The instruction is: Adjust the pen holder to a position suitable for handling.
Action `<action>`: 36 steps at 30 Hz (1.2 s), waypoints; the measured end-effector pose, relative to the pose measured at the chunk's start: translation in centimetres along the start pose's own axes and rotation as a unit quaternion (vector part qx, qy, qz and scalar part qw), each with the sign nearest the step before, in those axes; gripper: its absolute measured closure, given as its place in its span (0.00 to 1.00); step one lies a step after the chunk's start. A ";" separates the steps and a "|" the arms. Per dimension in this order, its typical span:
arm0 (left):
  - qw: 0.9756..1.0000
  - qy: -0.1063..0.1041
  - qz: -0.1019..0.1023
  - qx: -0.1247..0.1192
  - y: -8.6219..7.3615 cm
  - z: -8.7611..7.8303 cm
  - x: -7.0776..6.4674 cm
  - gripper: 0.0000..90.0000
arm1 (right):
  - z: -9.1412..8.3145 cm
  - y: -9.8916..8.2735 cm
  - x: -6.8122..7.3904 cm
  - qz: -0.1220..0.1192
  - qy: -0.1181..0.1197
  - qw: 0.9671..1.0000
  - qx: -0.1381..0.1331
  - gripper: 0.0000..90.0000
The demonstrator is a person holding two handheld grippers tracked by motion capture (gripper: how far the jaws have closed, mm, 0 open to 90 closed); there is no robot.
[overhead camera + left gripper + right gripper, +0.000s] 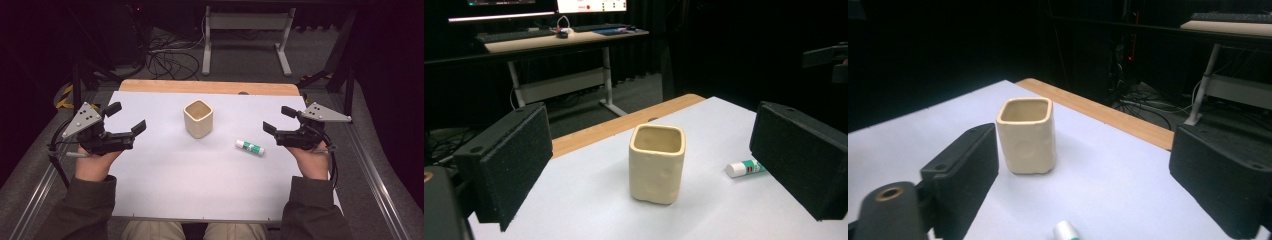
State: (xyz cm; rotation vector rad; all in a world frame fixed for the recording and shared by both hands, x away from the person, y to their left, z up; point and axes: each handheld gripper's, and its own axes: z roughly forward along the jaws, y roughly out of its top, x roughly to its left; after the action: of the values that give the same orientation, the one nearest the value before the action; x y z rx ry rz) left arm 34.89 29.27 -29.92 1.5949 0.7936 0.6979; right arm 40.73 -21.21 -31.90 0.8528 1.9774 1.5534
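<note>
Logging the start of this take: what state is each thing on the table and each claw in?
Cream cup: upright, looks empty as far as visible.
Glue stick: lying on its side, capped, right of the cup.
Left claw: open, holding nothing.
Right claw: open, holding nothing.

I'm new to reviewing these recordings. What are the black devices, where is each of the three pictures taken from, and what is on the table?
A person sits at a table and holds a hand-held two-jaw tool in each hand: the left gripper and the right gripper. Both stand open and hold nothing. The high view looks down from above the person. The other two pictures come from cameras riding on each gripper, looking out between its own black jaws. On the white sheet stand a cream square cup, upright with its mouth open, and to its right a glue stick lying on its side, apart from the cup.
</note>
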 end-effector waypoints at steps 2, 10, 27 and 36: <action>1.000 0.000 -0.002 -0.001 -0.1 0.1 0.0 0.05 | 0.4 0.0 0.0 0.000 -0.003 1.000 0.007 0.16; 1.000 0.001 -0.004 -0.004 -0.2 0.2 -0.1 0.05 | 2.2 -0.5 -0.2 -0.014 -0.001 0.999 0.044 0.21; 1.000 -0.004 -0.003 0.006 -0.7 0.5 -0.2 0.05 | 7.2 -3.0 -0.5 -0.032 0.021 0.987 0.154 0.31; 1.000 -0.004 -0.007 0.005 -0.7 0.5 -0.2 0.06 | 9.4 -4.2 0.0 -0.055 0.036 0.978 0.200 0.45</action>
State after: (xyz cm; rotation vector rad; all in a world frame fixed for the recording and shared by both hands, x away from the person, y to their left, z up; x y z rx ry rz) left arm 35.08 28.95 -30.72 1.5987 0.8023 0.6783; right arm 46.57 -15.57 -38.23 0.8266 2.3930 1.1552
